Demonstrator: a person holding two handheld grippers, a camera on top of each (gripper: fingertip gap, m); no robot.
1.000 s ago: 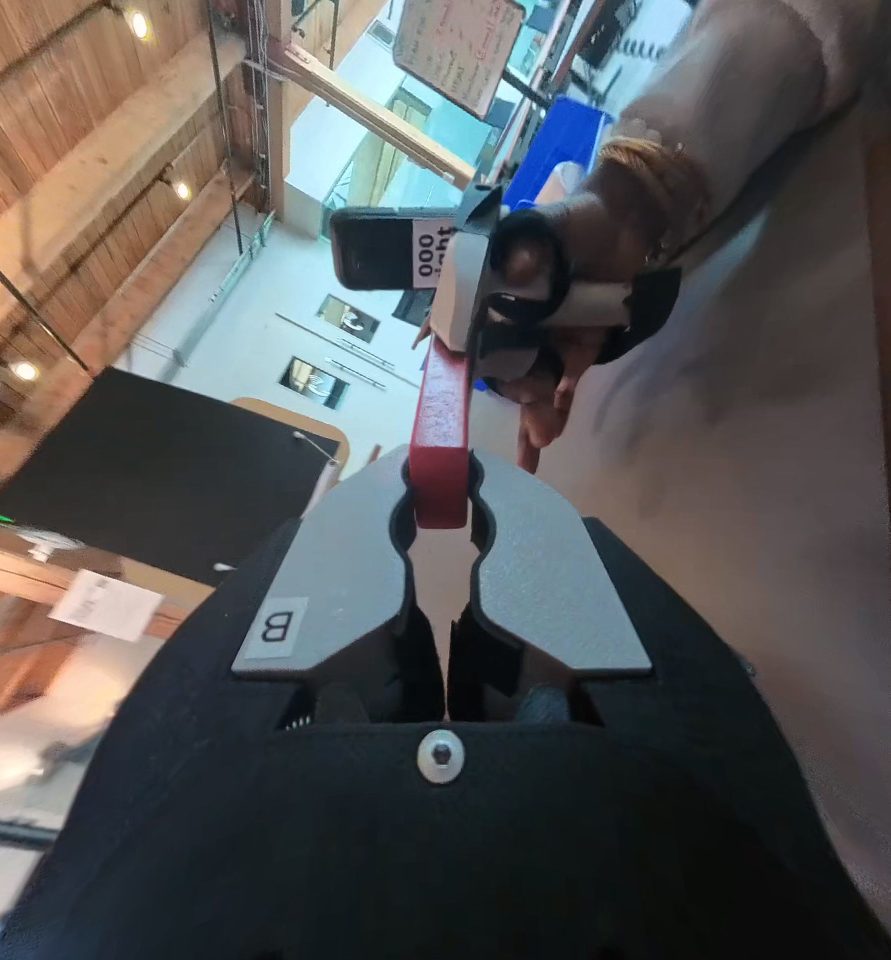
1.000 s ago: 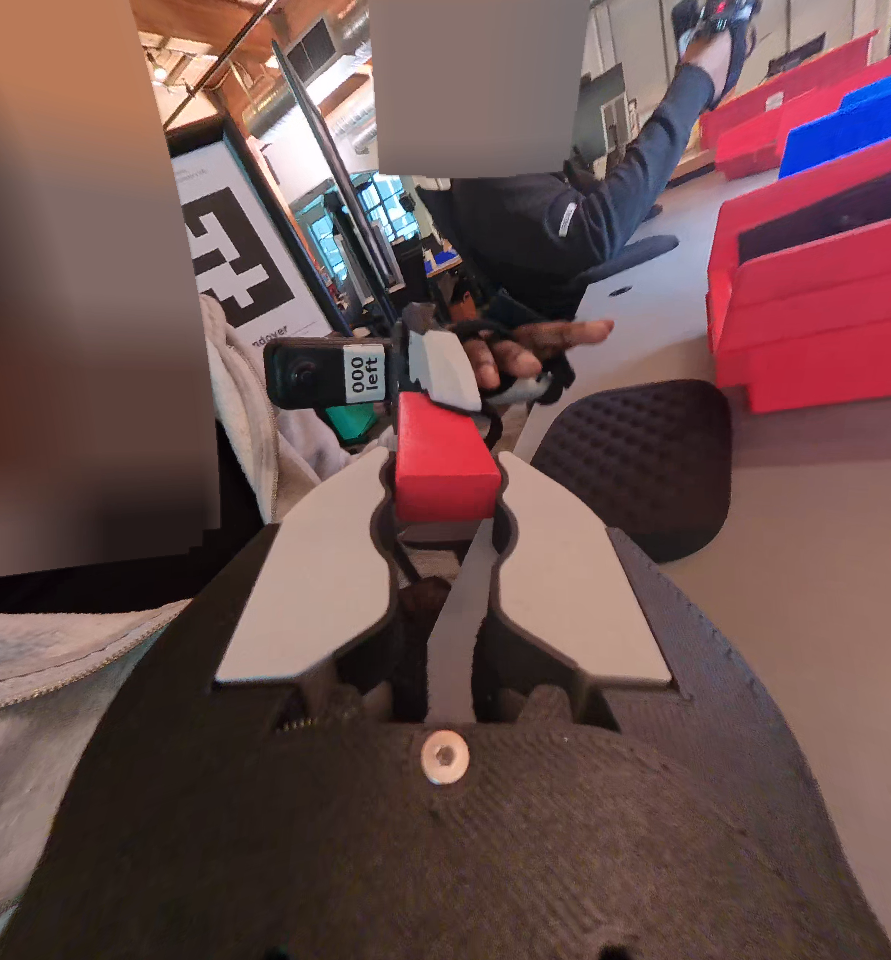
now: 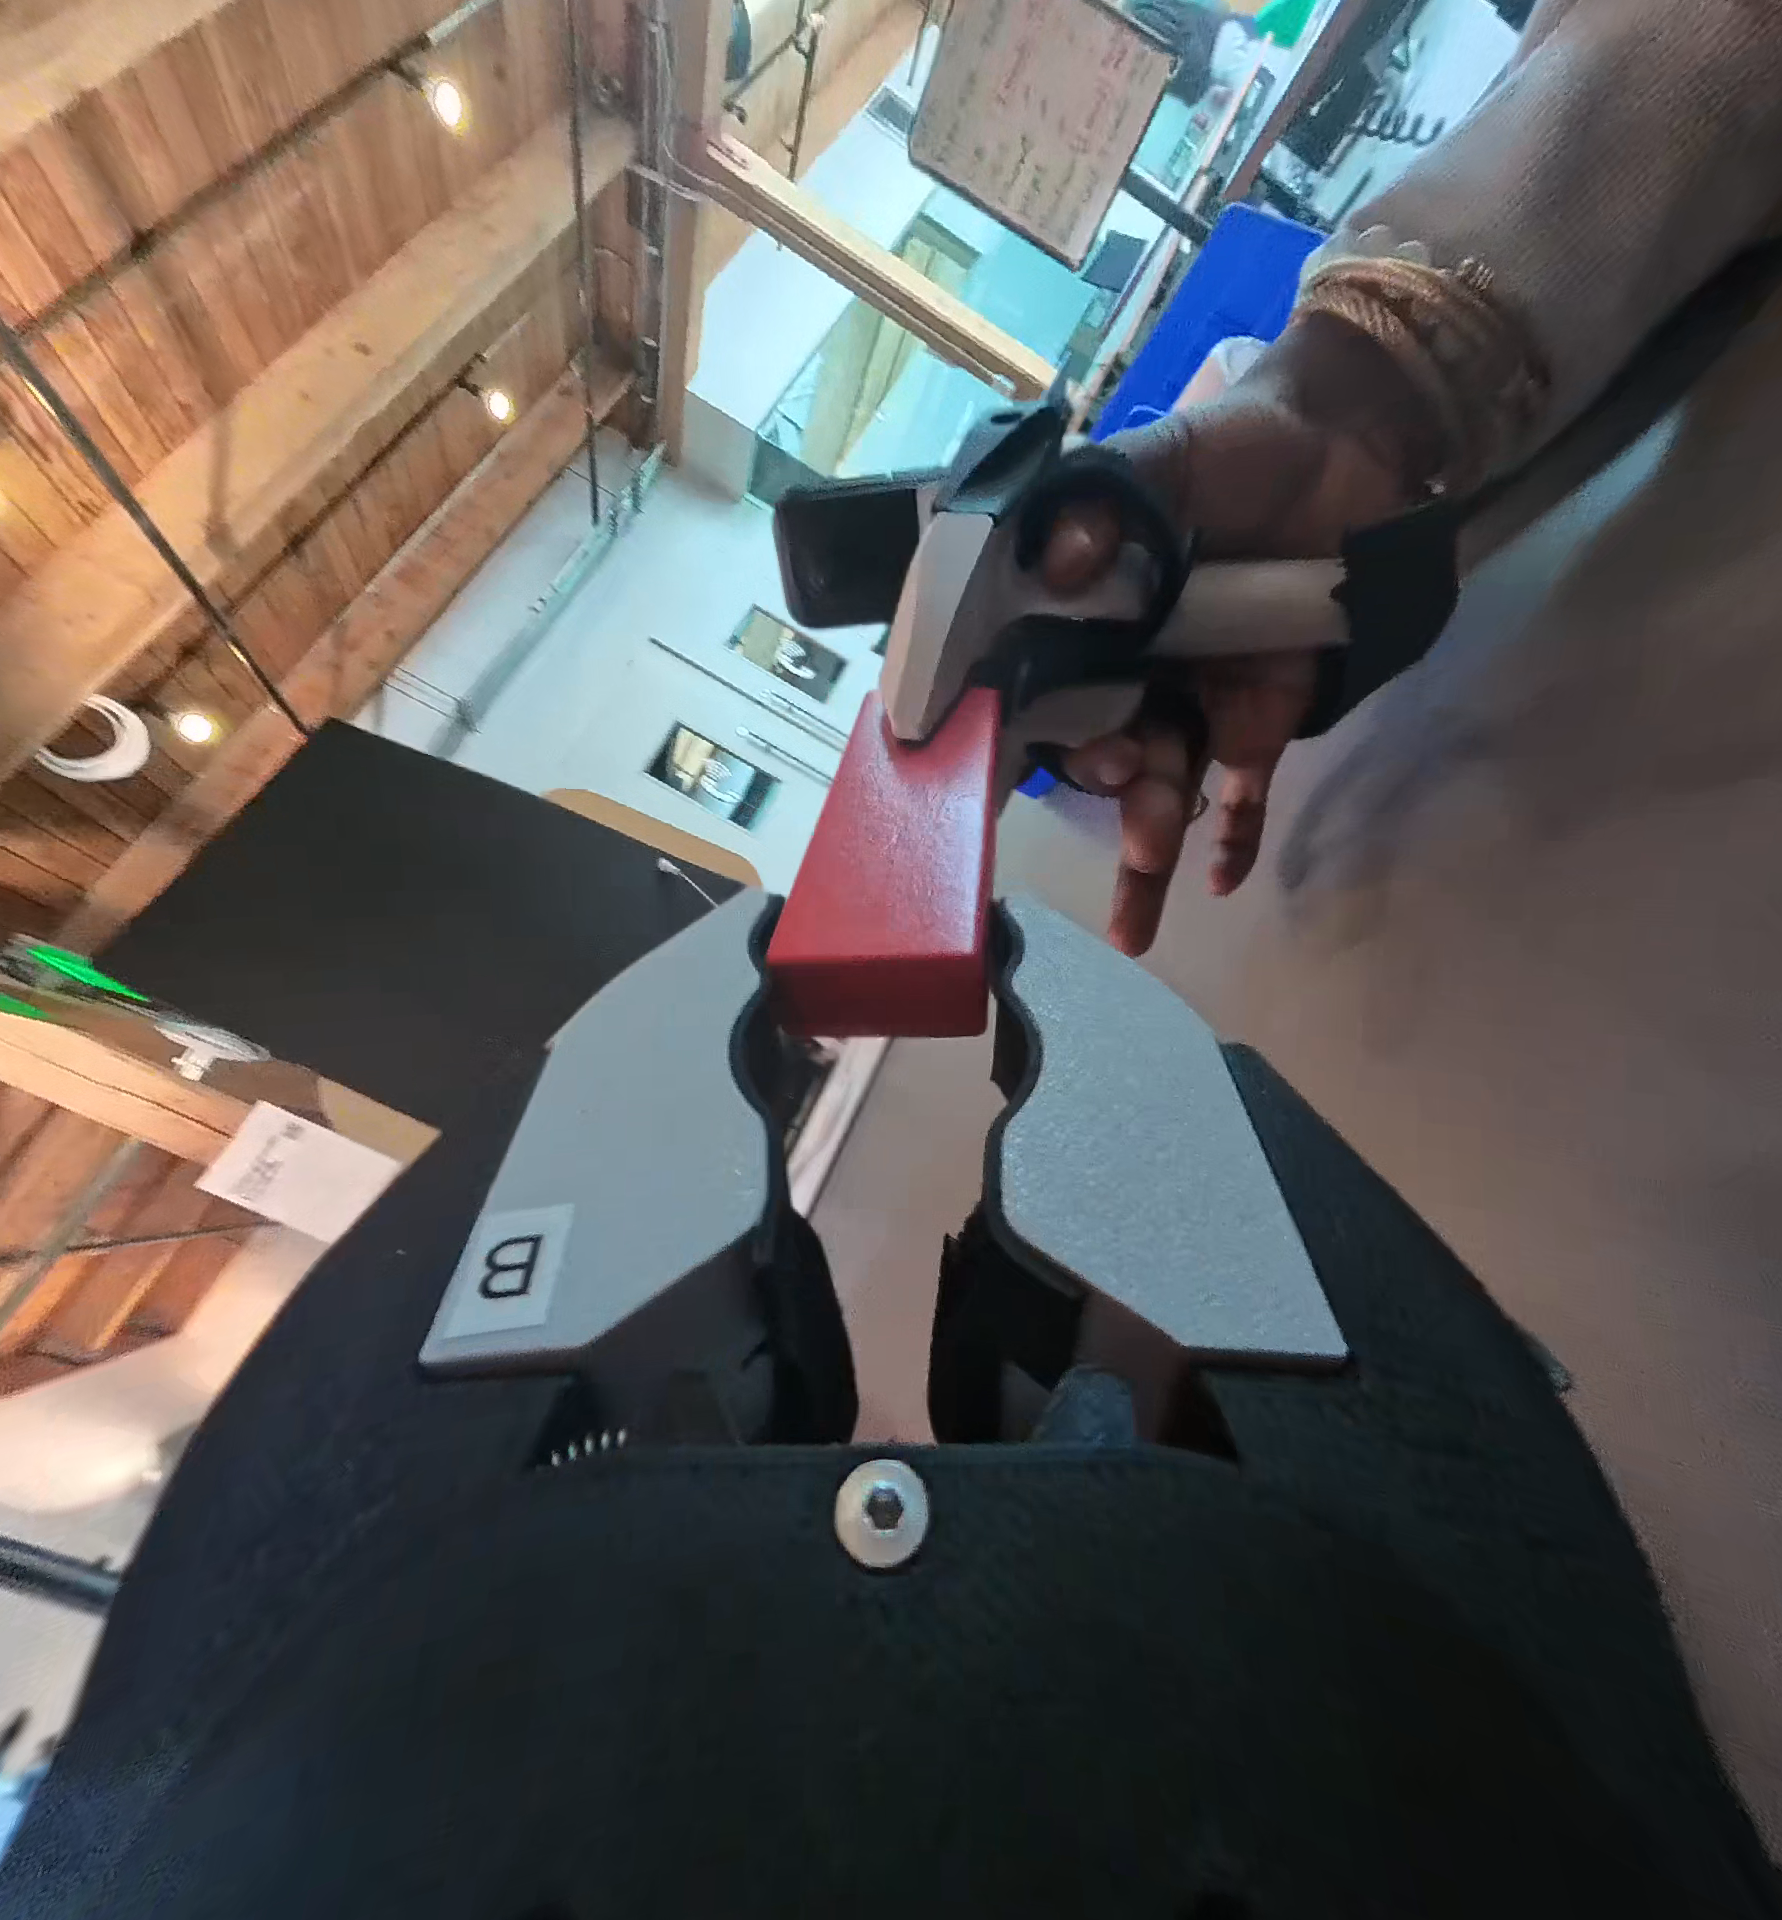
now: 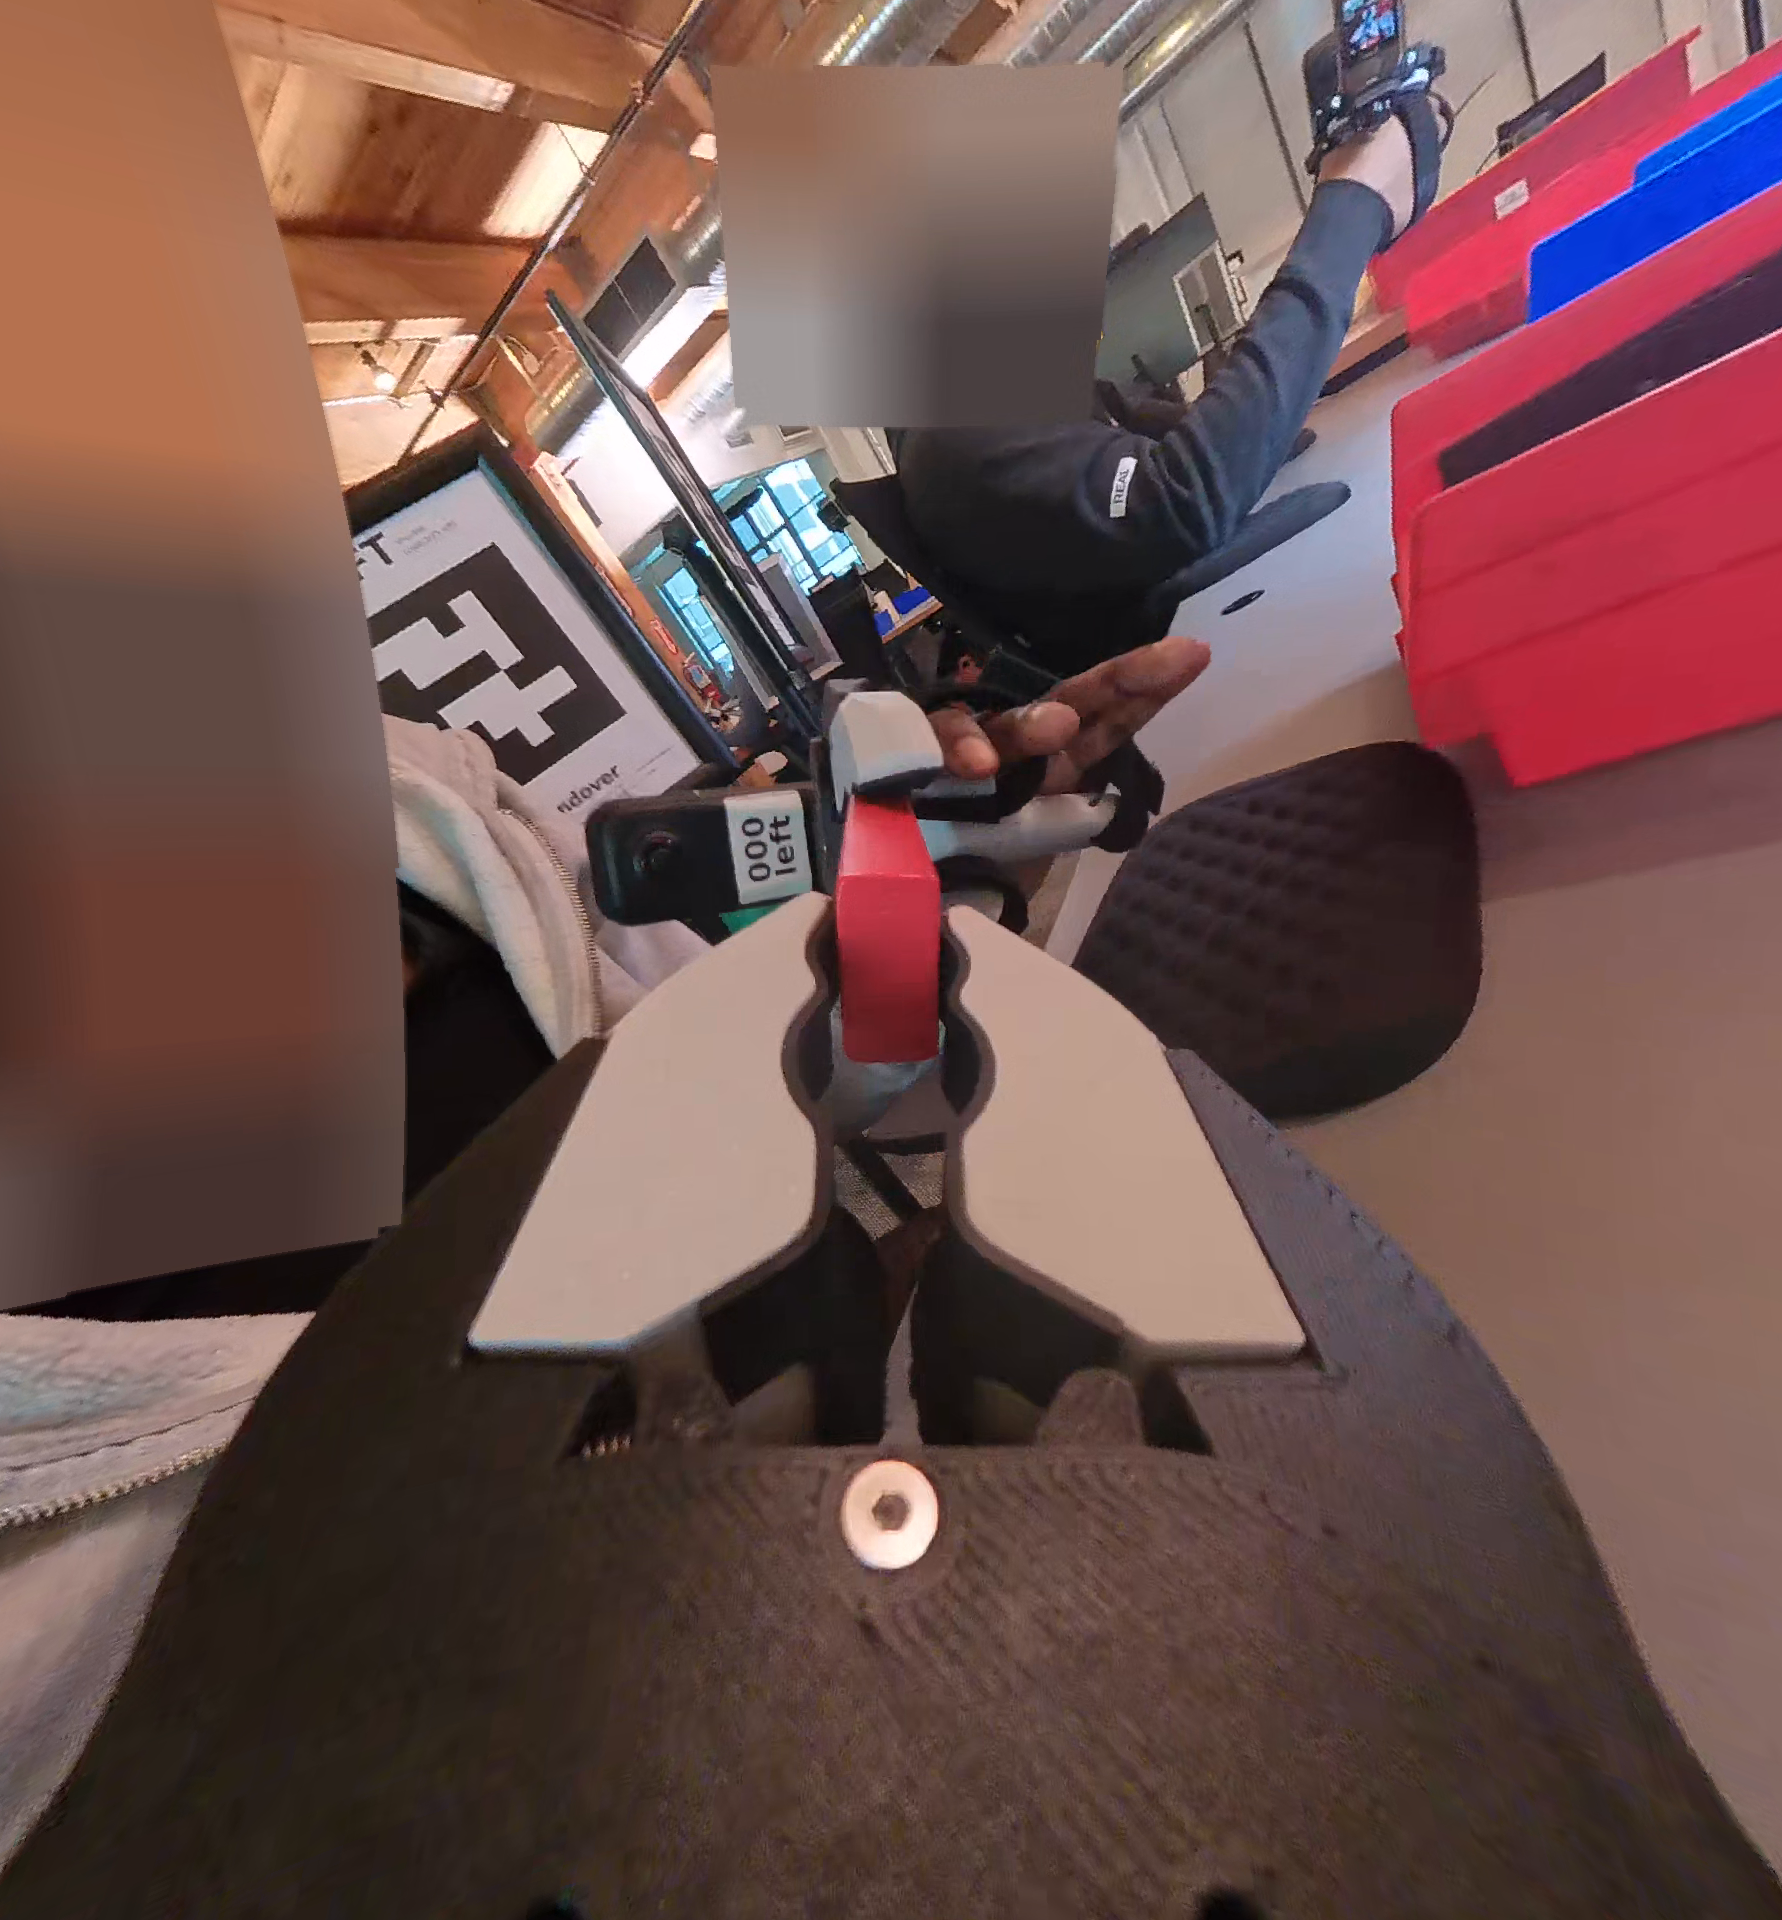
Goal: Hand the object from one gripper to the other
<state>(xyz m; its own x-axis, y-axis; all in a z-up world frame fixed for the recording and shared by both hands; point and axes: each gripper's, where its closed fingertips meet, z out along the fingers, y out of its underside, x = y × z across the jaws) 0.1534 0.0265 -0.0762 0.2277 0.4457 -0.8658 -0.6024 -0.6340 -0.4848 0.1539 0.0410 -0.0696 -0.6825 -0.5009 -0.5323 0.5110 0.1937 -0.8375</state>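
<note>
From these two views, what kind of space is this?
Likely a shared workshop or lab in a converted industrial building: exposed wood ceiling, stacked red bins on a long table, and a fiducial marker board.

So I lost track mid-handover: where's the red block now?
The red block is in mid-air, its ends between both sets of jaws: left gripper and right gripper.

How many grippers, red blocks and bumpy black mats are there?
Grippers: 2 (left gripper, right gripper)
Red block: 1, with both sets of jaws closed on it
Bumpy black mat: 1
Total: 4
</note>
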